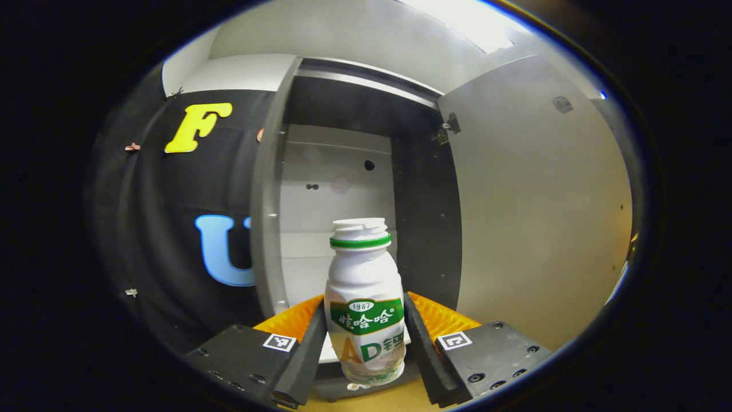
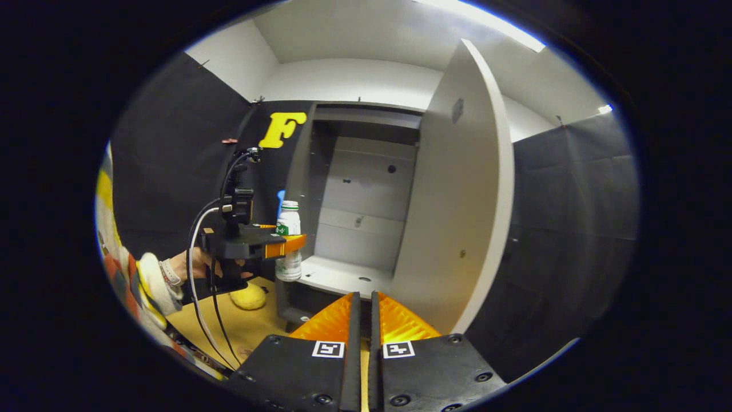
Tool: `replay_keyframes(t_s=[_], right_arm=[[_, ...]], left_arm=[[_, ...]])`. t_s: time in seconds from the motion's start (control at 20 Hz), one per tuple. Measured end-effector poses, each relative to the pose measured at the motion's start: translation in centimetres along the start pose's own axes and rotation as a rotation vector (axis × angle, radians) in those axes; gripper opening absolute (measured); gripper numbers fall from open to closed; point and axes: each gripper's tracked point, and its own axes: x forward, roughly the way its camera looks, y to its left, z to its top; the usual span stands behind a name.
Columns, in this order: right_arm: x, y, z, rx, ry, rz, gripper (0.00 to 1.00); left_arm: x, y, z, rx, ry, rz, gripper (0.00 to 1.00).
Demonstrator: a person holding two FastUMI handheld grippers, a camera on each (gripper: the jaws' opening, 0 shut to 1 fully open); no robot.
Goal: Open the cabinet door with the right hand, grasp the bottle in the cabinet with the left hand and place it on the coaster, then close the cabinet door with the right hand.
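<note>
Bottle (image 1: pixel 366 297) is clamped upright in left gripper (image 1: pixel 366 335), held just outside open cabinet (image 1: pixel 337 189); door (image 1: pixel 537 212) swung right. Right gripper (image 2: pixel 361 320) is closed, empty.

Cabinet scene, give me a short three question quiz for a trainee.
1. True or false: the cabinet door stands open.
2. Which gripper holds the bottle? A) left gripper B) right gripper C) neither
3. Fill in: in the right gripper view, the bottle is held clear of the cabinet, in front of its ____ edge.

Key: 1 true. 2 A; both fingers press the bottle's sides, while the right gripper's fingers sit nearly together with nothing between. 3 left.
</note>
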Motion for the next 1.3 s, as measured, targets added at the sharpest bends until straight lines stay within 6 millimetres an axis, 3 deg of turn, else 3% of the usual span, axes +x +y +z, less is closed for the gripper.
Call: replay_keyframes(t_s=[0.3,0.6,0.75,1.0,1.15,1.3], right_arm=[[3.5,5.8,-1.3,-0.006,0.009,0.270,0.10],[6.9,9.1,-6.5,-0.016,0.100,0.390,0.10],[9.0,10.4,-9.9,0.006,0.156,0.396,0.11],[10.8,13.9,-18.2,0.017,0.321,0.415,0.10],[11.8,12.5,-23.4,-0.049,0.418,0.342,0.10],[11.4,12.7,-27.0,-0.028,0.494,0.319,0.10]], left_arm=[[-8.9,2.3,-5.2,-0.007,0.065,0.133,0.76],[-14.6,3.5,-13.2,-0.001,0.144,0.299,0.75],[-15.5,3.3,-17.6,0.021,0.156,0.303,0.75],[-15.0,3.5,-24.9,0.032,0.146,0.308,0.76],[-14.8,3.6,-28.7,0.038,0.146,0.297,0.76],[-14.9,3.2,-31.8,0.011,0.137,0.269,0.76]])
